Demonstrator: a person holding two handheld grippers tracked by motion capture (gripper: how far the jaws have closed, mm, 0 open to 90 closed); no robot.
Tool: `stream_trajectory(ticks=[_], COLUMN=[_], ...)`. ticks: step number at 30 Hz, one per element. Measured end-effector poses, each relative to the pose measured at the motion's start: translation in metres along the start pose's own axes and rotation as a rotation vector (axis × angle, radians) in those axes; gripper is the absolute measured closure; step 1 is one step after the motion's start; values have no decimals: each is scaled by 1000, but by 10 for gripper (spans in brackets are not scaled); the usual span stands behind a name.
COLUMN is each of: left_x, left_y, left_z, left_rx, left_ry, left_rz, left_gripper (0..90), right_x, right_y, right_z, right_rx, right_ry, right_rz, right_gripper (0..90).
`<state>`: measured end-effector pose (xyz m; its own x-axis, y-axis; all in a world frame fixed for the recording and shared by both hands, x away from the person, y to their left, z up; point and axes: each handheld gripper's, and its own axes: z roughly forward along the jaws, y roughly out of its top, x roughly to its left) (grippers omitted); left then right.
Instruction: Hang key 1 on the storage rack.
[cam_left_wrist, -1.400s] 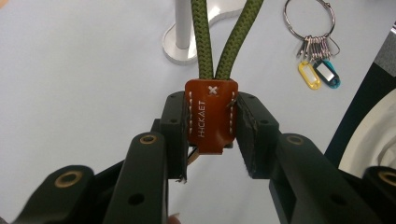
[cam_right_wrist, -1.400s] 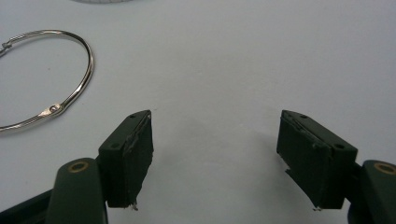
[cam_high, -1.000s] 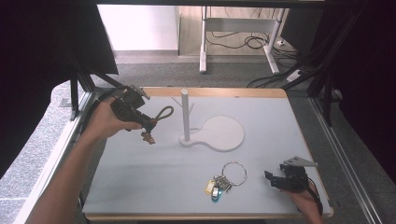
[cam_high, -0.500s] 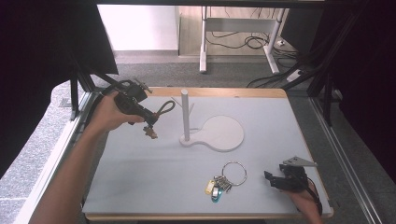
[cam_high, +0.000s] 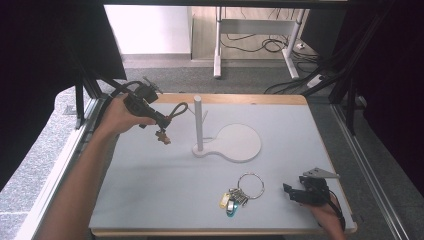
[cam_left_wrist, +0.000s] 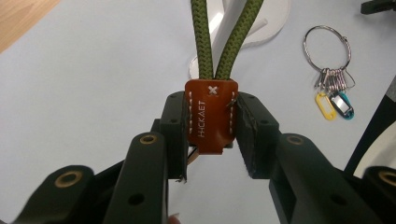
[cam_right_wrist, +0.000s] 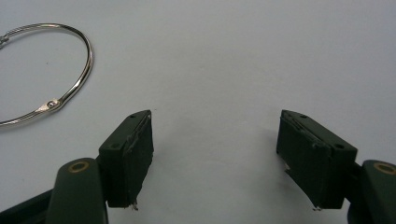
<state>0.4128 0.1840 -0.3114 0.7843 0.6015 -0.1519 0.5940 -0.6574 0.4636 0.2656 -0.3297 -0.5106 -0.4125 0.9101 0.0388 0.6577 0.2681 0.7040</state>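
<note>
A person works at a pale grey tabletop (cam_high: 150, 190) with a hand-held gripper in each hand. The left gripper (cam_high: 161, 120) is raised above the far left part of the tabletop, its jaws closed on the brown leather tab (cam_left_wrist: 211, 114) of a green rope loop keychain (cam_high: 176, 111). The rope loop points toward a white stand (cam_high: 227, 145), a flat round base with an upright post (cam_high: 198, 122) that carries a short side peg. The loop hangs in the air just left of the post, near it but not touching.

The right gripper (cam_high: 291, 192) rests low at the near right corner, its jaws wide open with nothing between them. Just to its left lies a metal key ring (cam_high: 250, 186) with keys and yellow and teal tags (cam_high: 228, 202), flat on the tabletop.

The step in hand appears to be carrying the rope keychain to the stand to hang it. The next move likely calls for bringing the open loop over the post or its peg, lowering it until the rope catches, then releasing the leather tab. The loop is narrow, so careful alignment matters.
</note>
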Motion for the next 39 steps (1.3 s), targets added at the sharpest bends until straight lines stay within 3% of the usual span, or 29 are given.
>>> stream_trajectory(ticks=[7, 17, 28, 39], left_x=[8, 11, 7, 1], left_y=[6, 10, 17, 18], left_z=[3, 13, 30, 45], left_rx=[-10, 13, 36, 78], left_ry=[-15, -19, -34, -21], left_rz=[-16, -20, -10, 6], left_gripper=[665, 665, 665, 664], right_x=[0, -1, -1, -2], right_y=[0, 0, 0, 1], right_z=[0, 0, 0, -3], right_rx=[0, 1, 1, -14], right_ry=[0, -9, -13, -12], right_rz=[-1, 1, -1, 6], right_gripper=[278, 279, 280, 280])
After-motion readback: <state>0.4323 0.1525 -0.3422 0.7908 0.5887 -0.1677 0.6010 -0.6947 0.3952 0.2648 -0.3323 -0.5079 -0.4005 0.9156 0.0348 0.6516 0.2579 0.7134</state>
